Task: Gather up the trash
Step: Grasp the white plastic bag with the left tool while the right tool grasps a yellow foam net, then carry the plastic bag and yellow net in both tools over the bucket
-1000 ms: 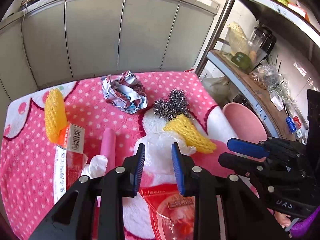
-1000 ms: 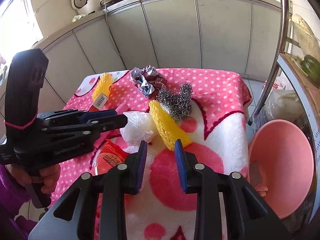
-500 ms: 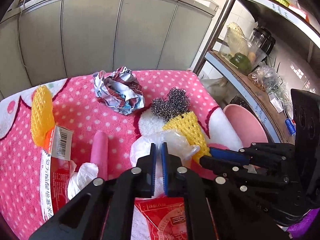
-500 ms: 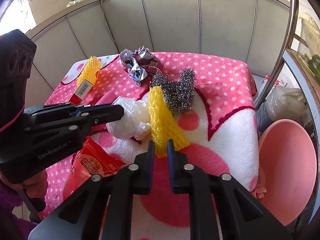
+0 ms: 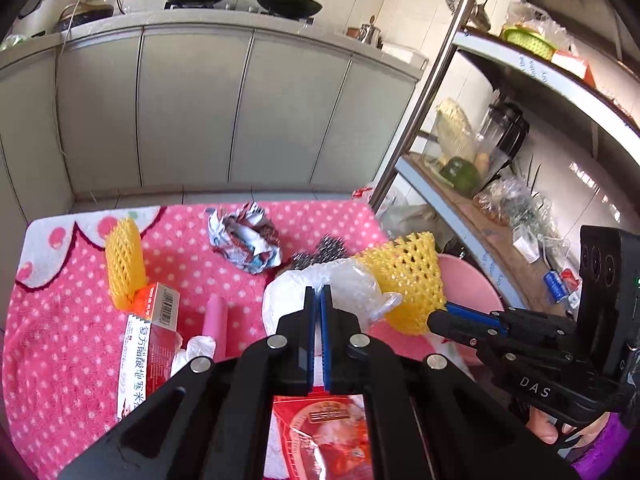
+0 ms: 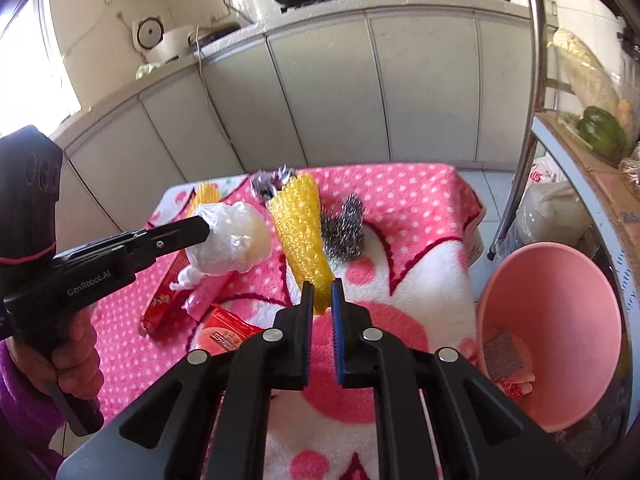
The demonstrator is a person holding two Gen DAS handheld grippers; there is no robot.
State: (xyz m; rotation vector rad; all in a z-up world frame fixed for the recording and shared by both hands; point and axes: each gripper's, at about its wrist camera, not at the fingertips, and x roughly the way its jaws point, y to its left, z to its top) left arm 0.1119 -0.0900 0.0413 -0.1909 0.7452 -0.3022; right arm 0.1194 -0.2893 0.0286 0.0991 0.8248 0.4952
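Both grippers risen, left gripper [image 5: 319, 294] pinching plastic bag [image 5: 344, 286], right gripper [image 6: 321, 294] clamping yellow net [image 6: 301, 228], pink bin [image 6: 548, 320] holding perhaps scraps.

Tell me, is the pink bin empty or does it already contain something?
Not empty. In the right wrist view the pink bin holds a grey textured piece and some pink and red scraps at its bottom.

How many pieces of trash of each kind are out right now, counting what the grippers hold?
Yellow foam nets: 2
Clear plastic bag: 1
Crumpled foil wrapper: 1
Steel scourer: 1
Red sachet: 1
Red and white box: 1
Pink tube: 1
Total: 8
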